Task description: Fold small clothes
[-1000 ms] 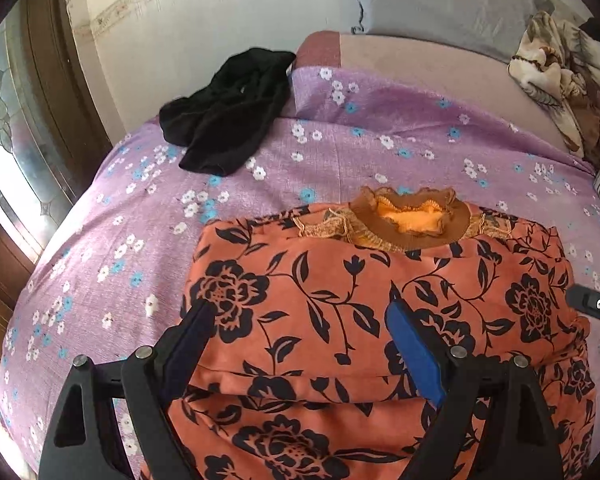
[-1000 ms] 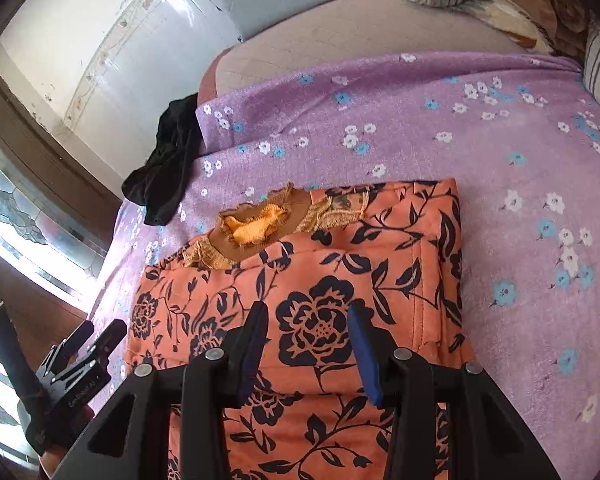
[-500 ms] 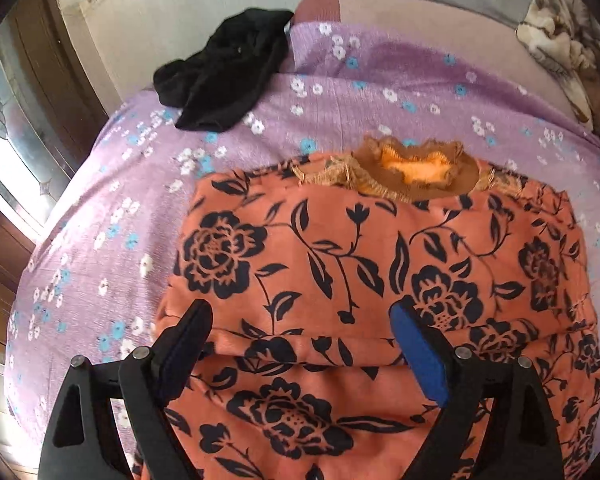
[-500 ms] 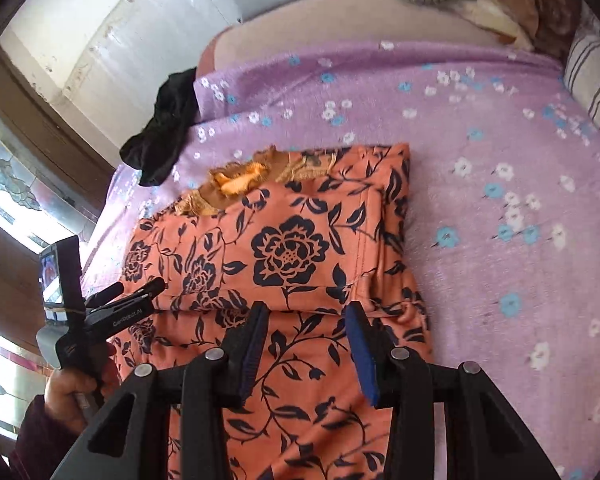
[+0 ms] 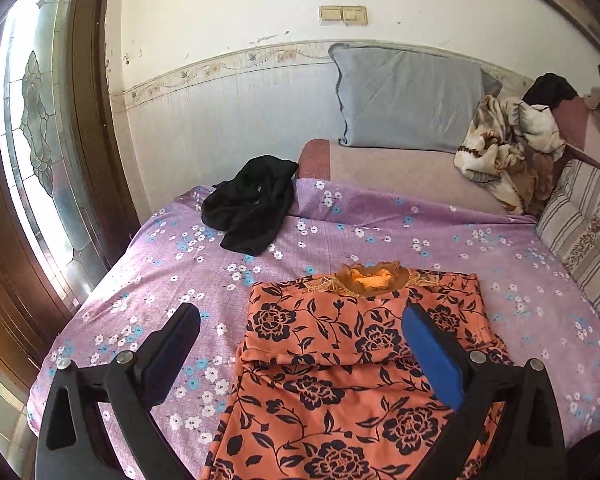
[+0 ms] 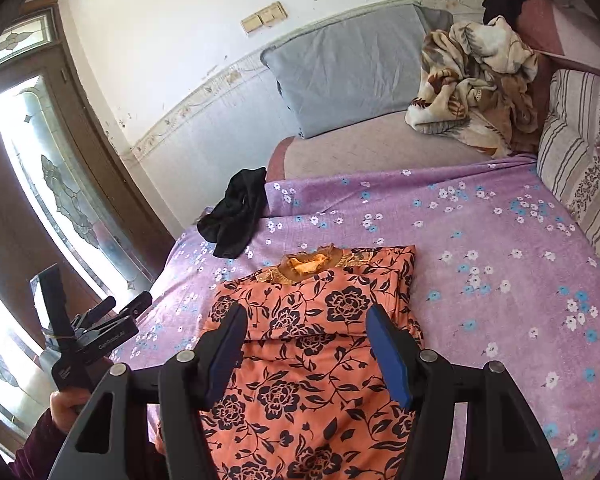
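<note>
Garment [image 5: 364, 364], orange with black flowers, is lying on the bed [image 5: 148, 280] in the left wrist view, its long axis running near to far, collar far; the left tool [image 5: 300, 356] is opening wide above its near-left part, pinching nothing. From the right wrist view, the right tool [image 6: 306, 350] is opening over the garment's near half, empty, and looking nearer its fold.

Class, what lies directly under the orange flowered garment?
The purple flowered bedsheet shows all around the orange flowered garment and runs beneath it. Anything else under the garment is covered from view.
</note>
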`<control>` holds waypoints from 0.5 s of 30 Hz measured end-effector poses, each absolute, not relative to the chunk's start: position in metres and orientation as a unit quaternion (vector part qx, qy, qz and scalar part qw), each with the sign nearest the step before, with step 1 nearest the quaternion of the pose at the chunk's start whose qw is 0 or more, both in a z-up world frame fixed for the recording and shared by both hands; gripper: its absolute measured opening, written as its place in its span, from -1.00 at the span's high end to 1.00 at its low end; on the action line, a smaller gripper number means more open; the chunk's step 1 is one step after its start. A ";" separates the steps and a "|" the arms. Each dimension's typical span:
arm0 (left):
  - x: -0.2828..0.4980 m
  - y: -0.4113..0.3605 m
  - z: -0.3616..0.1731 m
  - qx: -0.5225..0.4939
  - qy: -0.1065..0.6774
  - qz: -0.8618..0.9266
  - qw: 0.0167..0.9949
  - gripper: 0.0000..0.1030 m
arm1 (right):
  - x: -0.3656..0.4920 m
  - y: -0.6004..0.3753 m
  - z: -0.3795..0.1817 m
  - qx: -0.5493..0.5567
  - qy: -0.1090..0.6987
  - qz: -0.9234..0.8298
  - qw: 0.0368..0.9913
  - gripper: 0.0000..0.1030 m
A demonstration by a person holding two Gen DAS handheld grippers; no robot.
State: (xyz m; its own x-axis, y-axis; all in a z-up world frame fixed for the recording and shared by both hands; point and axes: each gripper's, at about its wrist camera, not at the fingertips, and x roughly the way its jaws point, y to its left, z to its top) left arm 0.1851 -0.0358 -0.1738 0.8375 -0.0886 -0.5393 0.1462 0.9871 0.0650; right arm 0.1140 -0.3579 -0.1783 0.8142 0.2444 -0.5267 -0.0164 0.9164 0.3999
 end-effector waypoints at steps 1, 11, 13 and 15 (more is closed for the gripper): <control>0.175 -0.033 -0.174 0.053 0.282 -0.068 0.956 -0.99 | 0.108 -0.353 -0.178 0.188 0.295 0.070 0.934 -0.27; 0.117 0.001 -0.233 0.071 0.361 -0.065 0.928 -0.99 | 0.055 -0.322 -0.237 0.160 0.373 0.068 0.911 -0.32; 0.111 0.008 -0.251 0.077 0.382 -0.058 0.919 -0.99 | 0.049 -0.323 -0.253 0.159 0.393 0.065 0.903 -0.32; 0.107 0.015 -0.267 0.079 0.397 -0.051 0.913 -0.99 | 0.046 -0.327 -0.268 0.157 0.409 0.055 0.897 -0.32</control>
